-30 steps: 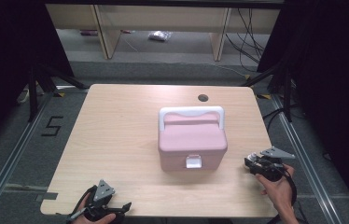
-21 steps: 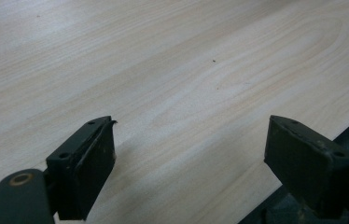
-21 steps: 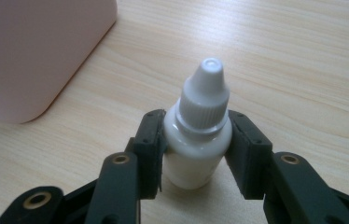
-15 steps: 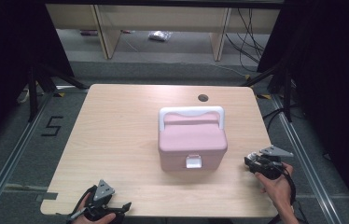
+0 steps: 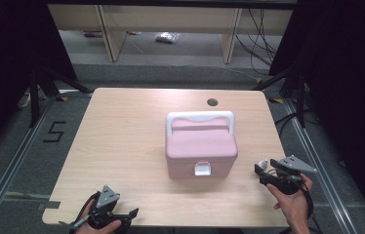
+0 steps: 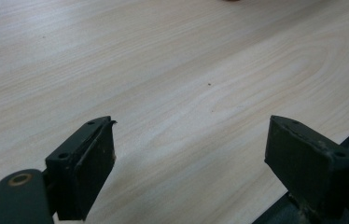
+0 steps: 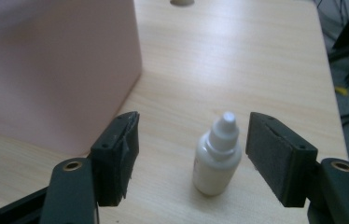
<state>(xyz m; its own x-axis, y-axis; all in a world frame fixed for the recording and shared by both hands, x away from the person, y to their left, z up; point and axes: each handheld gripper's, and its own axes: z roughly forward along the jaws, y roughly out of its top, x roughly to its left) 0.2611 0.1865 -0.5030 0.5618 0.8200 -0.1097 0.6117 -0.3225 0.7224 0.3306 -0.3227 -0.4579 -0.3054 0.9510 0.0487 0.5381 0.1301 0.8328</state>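
- A light wooden table (image 5: 122,141) carried a pink box (image 5: 200,152) near its middle, slightly right of centre; the box had a white handle (image 5: 199,117) folded toward its far side and a white latch (image 5: 201,169) on its near face.
- A round cable hole (image 5: 212,102) lay in the tabletop, far from the person and beyond the box.
- The right gripper (image 5: 264,168), held in the person's right hand (image 5: 292,201), rested at the near right part of the table, just right of the box's near right corner.
- In the right gripper view, the right gripper (image 7: 192,140) stood released, its jaws wide apart; a small white dropper bottle (image 7: 217,156) stood upright on the table between them, nearer the right jaw and touching neither.
- In the same view, the pink box (image 7: 56,65) rose to the left of the bottle, apart from it.
- From the high view, the bottle (image 5: 264,163) appeared as a small white shape at the gripper's tip.
- The left gripper (image 5: 131,214), held in the person's left hand (image 5: 92,222), lay at the near left edge of the table, well apart from the box.
- In the left gripper view, the left gripper (image 6: 189,149) was likewise released, with bare tabletop (image 6: 172,84) between its spread jaws.
- A floor marking (image 5: 54,131) shaped like the figure 5 lay on the grey floor left of the table.
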